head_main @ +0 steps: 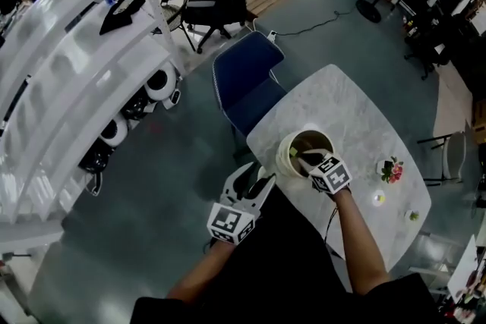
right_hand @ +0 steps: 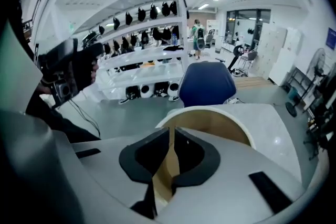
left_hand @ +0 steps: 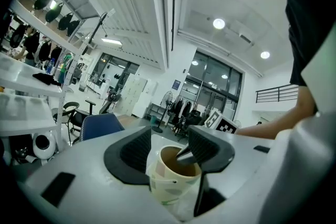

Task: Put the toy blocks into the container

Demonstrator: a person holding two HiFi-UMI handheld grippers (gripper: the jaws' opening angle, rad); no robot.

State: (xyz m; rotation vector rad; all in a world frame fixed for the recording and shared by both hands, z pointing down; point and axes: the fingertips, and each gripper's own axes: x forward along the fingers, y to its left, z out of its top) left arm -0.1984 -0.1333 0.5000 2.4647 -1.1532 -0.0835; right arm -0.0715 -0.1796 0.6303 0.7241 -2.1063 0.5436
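Note:
A tall paper cup (head_main: 292, 142) stands near the front-left edge of the marble table (head_main: 349, 106). My left gripper (head_main: 264, 180) reaches in from the left. In the left gripper view the cup (left_hand: 169, 186) fills the gap between both pads, so that gripper (left_hand: 169, 144) is shut on it. My right gripper (head_main: 305, 158) points down over the cup's mouth. Its jaws (right_hand: 170, 136) are closed to a thin slit, through which only the brown inside of the cup (right_hand: 220, 126) shows. A pink and red piece (head_main: 391, 169), a yellowish piece (head_main: 378, 199) and a green piece (head_main: 414, 215) lie on the table to the right.
A blue chair (head_main: 249, 80) is tucked at the table's far-left side. White shelving (head_main: 68, 80) runs along the left, and a black office chair (head_main: 216, 4) stands beyond it. The table's near edge is close to the person's body.

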